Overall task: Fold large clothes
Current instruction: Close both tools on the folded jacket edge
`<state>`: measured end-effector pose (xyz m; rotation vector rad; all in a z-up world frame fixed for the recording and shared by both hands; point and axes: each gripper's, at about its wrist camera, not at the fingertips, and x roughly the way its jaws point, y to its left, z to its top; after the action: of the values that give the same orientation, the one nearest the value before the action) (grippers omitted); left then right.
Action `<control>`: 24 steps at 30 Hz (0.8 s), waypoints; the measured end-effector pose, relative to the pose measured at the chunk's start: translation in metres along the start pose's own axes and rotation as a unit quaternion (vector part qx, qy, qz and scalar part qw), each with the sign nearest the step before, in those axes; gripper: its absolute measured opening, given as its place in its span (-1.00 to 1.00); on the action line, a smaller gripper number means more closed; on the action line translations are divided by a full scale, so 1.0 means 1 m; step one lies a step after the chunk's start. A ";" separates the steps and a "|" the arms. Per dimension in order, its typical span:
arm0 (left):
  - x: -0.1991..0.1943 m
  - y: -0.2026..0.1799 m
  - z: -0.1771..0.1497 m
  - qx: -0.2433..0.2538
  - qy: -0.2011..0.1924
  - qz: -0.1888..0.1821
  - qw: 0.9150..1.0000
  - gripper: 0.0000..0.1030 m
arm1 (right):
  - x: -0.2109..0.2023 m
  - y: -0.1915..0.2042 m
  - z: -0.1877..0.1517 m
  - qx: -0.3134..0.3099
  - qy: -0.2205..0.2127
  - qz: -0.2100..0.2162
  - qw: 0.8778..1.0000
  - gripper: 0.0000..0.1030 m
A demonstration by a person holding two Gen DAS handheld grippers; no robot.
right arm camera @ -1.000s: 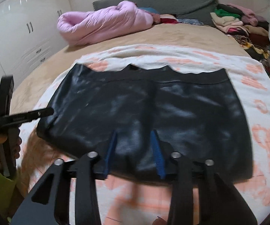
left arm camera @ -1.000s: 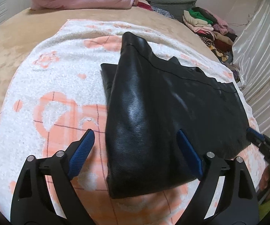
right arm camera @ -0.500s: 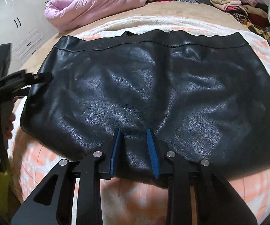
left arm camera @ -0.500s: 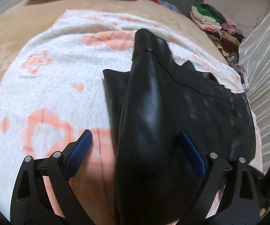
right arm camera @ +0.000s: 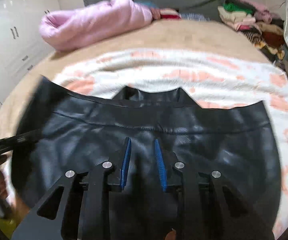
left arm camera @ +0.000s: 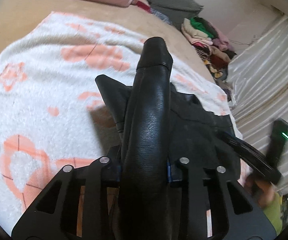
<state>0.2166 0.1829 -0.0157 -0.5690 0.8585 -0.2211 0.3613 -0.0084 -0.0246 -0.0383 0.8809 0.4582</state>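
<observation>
Now the black leather skirt [right arm camera: 164, 140] lies on the white-and-peach blanket [right arm camera: 184, 68] spread over the bed [right arm camera: 184, 36], near its front edge. The left gripper [left arm camera: 144, 172] is closing its fingers onto a raised fold of the skirt's left side, which fills the gap between them. The right gripper [right arm camera: 143, 164] is closing too, its blue fingers [right arm camera: 126, 160] narrow, with the skirt's front hem between them. A pink quilt [right arm camera: 96, 24] and a heap of clothes [right arm camera: 252, 24] sit along the bed's far edge.
</observation>
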 end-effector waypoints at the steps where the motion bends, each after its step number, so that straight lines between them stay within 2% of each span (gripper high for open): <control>1: -0.002 -0.003 0.000 0.005 -0.002 -0.001 1.000 -0.61 | 0.016 -0.002 -0.003 0.003 0.022 -0.011 1.000 -0.56; 3: -0.002 -0.004 0.001 0.004 -0.003 -0.011 1.000 -0.64 | 0.042 -0.005 -0.011 0.018 0.052 -0.017 0.998 -0.56; 6: -0.002 -0.008 0.000 0.011 -0.005 -0.003 1.000 -0.65 | 0.033 0.001 -0.012 0.010 0.032 -0.021 0.999 -0.52; 9: -0.003 -0.007 0.002 0.002 -0.004 -0.011 1.000 -0.65 | -0.022 0.013 -0.033 -0.024 -0.034 0.005 0.999 -0.53; 11: -0.004 -0.009 0.002 0.006 -0.004 -0.007 1.000 -0.65 | -0.049 0.021 -0.052 -0.044 -0.054 0.013 0.997 -0.47; 12: -0.004 -0.011 0.002 0.007 -0.006 -0.005 1.000 -0.65 | -0.058 0.025 -0.063 -0.053 -0.056 0.017 0.997 -0.35; 14: -0.005 -0.014 0.002 0.008 -0.010 -0.006 1.000 -0.65 | -0.071 0.028 -0.087 -0.057 -0.049 0.015 0.997 -0.25; 17: -0.005 -0.014 0.003 0.008 -0.010 -0.008 1.000 -0.65 | -0.060 0.026 -0.112 -0.047 -0.008 -0.008 0.999 -0.17; 21: -0.003 -0.016 0.004 0.014 -0.010 -0.004 1.000 -0.65 | -0.054 0.028 -0.120 -0.040 -0.018 -0.014 0.999 -0.13; 23: -0.003 -0.014 0.004 0.012 -0.010 -0.006 1.000 -0.65 | -0.063 0.033 -0.117 -0.046 -0.045 0.016 0.998 0.09; 24: -0.003 -0.015 0.003 0.013 -0.010 -0.007 1.000 -0.65 | -0.072 0.040 -0.118 -0.054 -0.061 0.039 0.996 0.29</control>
<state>0.2179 0.1724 -0.0041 -0.5526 0.8321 -0.2376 0.2195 -0.0248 -0.0402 -0.0745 0.7385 0.5759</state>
